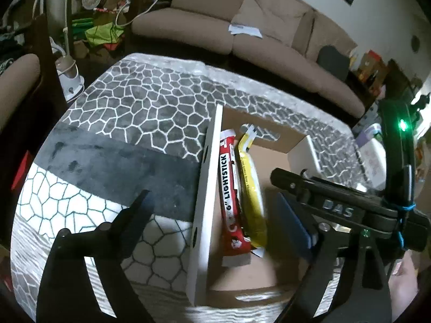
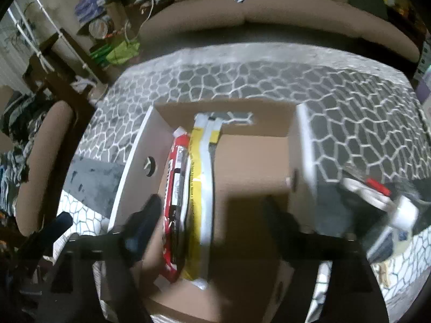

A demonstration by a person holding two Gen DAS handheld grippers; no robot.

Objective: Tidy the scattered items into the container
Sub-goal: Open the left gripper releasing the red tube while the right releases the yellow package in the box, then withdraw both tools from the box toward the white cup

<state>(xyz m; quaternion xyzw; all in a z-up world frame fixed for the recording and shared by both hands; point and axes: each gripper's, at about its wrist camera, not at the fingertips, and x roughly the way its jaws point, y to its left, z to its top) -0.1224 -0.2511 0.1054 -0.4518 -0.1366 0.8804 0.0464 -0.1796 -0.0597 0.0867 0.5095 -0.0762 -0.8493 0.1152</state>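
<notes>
An open cardboard box stands on a patterned rug. Inside it, along its left wall, lie a red lightstick packet and a yellow packet. My left gripper is open and empty, one finger outside the box's left wall and one over the box. My right gripper is open and empty above the box floor; it also shows in the left wrist view over the box's right side.
A white plug and cable with a red part lie on the rug right of the box. A beige sofa stands behind the rug and a chair to the left.
</notes>
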